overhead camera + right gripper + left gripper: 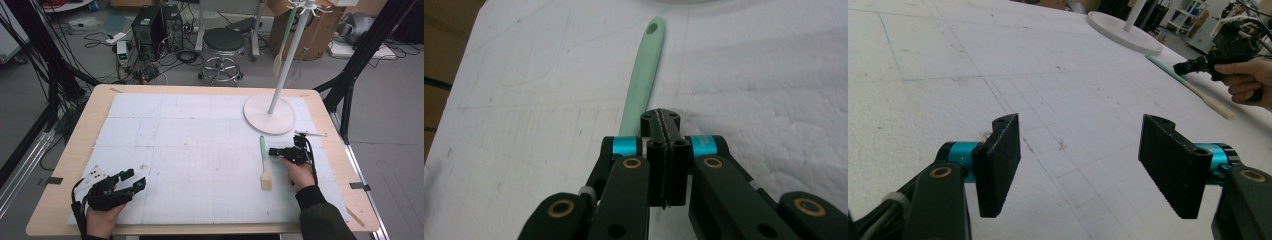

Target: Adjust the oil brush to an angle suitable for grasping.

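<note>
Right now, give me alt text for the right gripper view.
The right gripper, jaws shut with nothing between them, hangs just above a brush's mint green handle lying on the white table cover. The handle runs away from the camera and ends in a hanging hole.

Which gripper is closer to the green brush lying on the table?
Right. The right gripper, jaws shut, sits just beside the brush near its green handle. The left gripper rests open near the table's opposite front corner, far from the brush.
</note>
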The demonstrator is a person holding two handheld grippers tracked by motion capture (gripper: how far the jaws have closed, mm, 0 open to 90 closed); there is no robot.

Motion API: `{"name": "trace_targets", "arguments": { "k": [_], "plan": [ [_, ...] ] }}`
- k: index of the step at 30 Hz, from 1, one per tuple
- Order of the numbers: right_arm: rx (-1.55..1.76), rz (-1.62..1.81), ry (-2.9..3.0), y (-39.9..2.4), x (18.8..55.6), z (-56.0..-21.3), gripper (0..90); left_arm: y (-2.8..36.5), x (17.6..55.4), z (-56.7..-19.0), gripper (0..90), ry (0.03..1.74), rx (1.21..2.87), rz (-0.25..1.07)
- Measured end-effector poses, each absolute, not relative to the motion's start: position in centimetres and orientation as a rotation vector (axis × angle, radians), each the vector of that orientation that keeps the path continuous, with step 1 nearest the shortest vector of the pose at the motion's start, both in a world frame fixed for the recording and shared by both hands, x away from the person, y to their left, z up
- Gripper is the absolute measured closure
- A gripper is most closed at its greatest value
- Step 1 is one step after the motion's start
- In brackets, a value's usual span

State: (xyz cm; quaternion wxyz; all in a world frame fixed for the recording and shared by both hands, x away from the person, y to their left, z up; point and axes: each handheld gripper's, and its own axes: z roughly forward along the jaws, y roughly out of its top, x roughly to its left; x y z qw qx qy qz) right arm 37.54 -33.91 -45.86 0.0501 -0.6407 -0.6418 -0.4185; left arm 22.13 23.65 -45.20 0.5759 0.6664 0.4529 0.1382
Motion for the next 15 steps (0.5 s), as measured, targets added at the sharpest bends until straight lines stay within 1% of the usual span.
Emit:
{"name": "trace_targets", "arguments": {
  "k": [8,15],
  "plan": [
    [-1.926,-1.251,-1.997,-32.2,39.3,-45.7,90.0,23.9,21.3,-45.2,33.6,1.083,1.557,0.330],
    [-1.883,-1.230,-2.026,-30.3,39.9,-45.6,90.0,24.2,20.8,-45.3,33.6,1.086,1.551,0.326]
  ]
}}
